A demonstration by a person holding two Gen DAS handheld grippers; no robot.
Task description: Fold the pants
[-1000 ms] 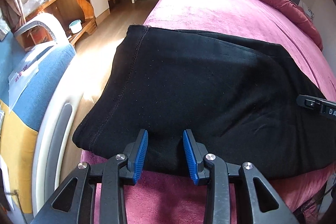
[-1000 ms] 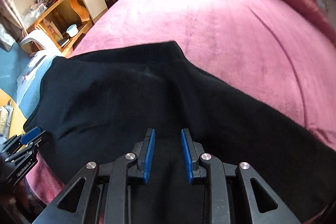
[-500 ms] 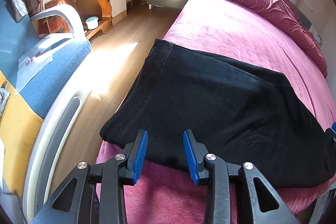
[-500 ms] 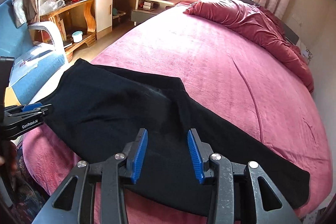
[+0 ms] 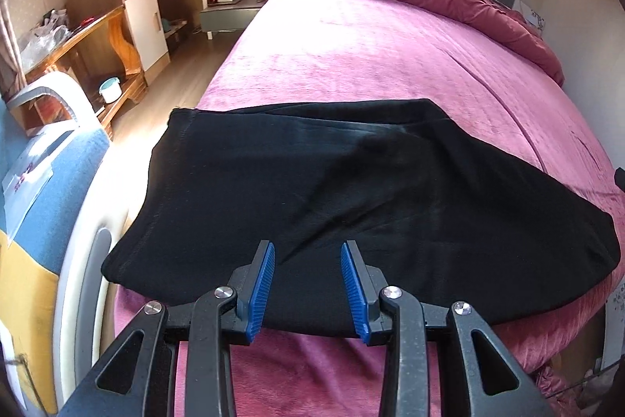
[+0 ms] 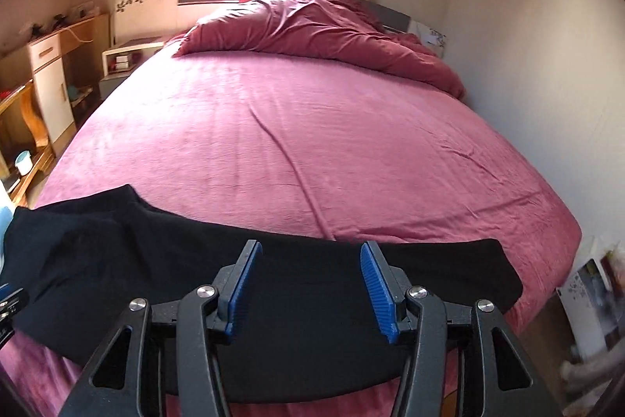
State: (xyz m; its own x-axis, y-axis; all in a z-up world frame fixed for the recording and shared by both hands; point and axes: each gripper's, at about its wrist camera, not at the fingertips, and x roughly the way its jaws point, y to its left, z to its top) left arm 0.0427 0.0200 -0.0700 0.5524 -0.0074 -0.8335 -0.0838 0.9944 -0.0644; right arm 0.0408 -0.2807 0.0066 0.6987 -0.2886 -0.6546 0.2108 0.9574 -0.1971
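The black pants (image 5: 351, 206) lie flat along the near edge of the bed (image 6: 312, 127), long axis running left to right. Both left tongs (image 5: 307, 286) and right tongs (image 6: 308, 284) hover above, gaping and empty; the right's jaws have just been opening, nearer the leg end.

No readable text, label, brand or number showed in either view. Paper sheet (image 5: 27, 178) on blue chair (image 5: 58, 190) at left carried purplish marks, too small and blurred to make out.
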